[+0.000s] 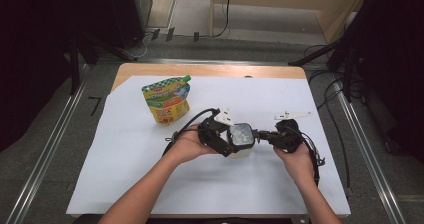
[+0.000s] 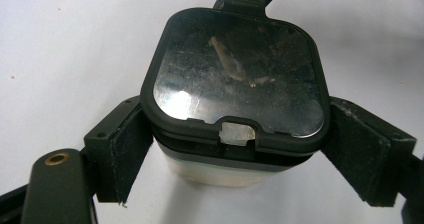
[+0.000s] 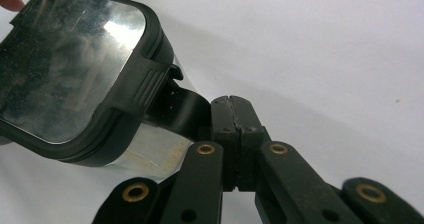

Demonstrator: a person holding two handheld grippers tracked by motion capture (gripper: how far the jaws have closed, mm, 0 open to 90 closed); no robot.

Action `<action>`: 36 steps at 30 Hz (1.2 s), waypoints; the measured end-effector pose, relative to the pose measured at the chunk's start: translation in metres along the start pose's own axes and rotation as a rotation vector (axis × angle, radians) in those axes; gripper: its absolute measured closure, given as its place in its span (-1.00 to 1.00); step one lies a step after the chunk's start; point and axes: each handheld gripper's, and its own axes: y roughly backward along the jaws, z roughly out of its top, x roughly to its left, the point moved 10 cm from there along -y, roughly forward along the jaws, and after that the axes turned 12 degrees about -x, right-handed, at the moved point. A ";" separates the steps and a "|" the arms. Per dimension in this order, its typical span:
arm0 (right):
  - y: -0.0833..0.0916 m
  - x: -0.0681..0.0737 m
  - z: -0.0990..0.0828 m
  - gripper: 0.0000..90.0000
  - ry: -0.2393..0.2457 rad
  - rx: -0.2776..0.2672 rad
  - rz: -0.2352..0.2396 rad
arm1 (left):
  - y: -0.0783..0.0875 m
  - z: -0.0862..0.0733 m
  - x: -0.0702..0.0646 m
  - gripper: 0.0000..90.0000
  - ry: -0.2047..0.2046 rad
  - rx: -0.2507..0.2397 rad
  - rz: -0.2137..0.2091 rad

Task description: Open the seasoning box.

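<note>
Box with black-rimmed clear lid sits mid-bench, between both grippers. Left gripper fingers clamp box sides. Right gripper fingers closed together, pinching the lid's black latch tab. Pouch stands far left, well apart.

Container lid black; pouch yellow-green.

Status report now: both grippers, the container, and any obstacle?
Left gripper clamps container by its sides. Right gripper shut on lid latch. Pouch stands apart, nothing in the way.
</note>
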 end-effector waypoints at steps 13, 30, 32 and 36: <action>0.001 0.001 0.001 1.00 -0.009 -0.006 0.017 | 0.011 0.021 -0.007 -0.19 0.007 -0.039 -0.042; 0.003 0.003 -0.001 1.00 -0.010 -0.004 0.041 | 0.011 0.048 -0.025 0.50 0.027 -0.017 -0.135; 0.003 0.004 -0.001 1.00 -0.010 -0.004 0.046 | 0.010 0.052 -0.026 0.53 0.028 -0.014 -0.139; 0.001 0.006 -0.003 1.00 -0.003 0.007 0.058 | 0.008 0.058 -0.031 0.59 0.012 -0.005 -0.156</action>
